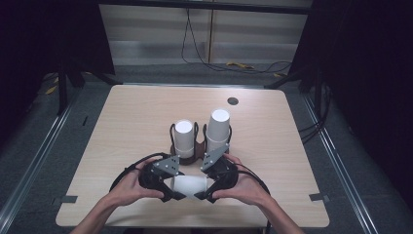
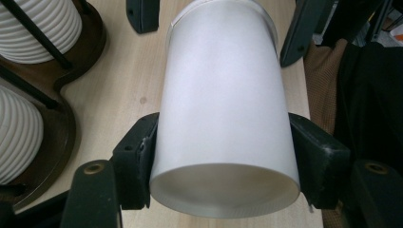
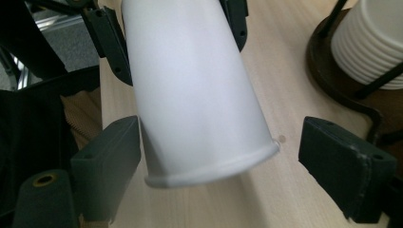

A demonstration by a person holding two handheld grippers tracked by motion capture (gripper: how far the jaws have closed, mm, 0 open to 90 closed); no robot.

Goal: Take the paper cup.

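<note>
Fingers first: my left gripper point(image 2: 223, 156) clamps the plain white paper cup point(image 1: 187, 185) across its open-mouth end, pads pressed on both sides. My right gripper point(image 3: 221, 152) stands wide around the cup's closed base end; its left pad looks just at the wall, the right pad well clear. The cup hangs on its side above the near edge of the pale wooden table point(image 1: 122, 126), long axis running left to right between both hands. The dark wire cup rack point(image 1: 197, 146) with its ribbed white cup stacks sits just beyond.
</note>
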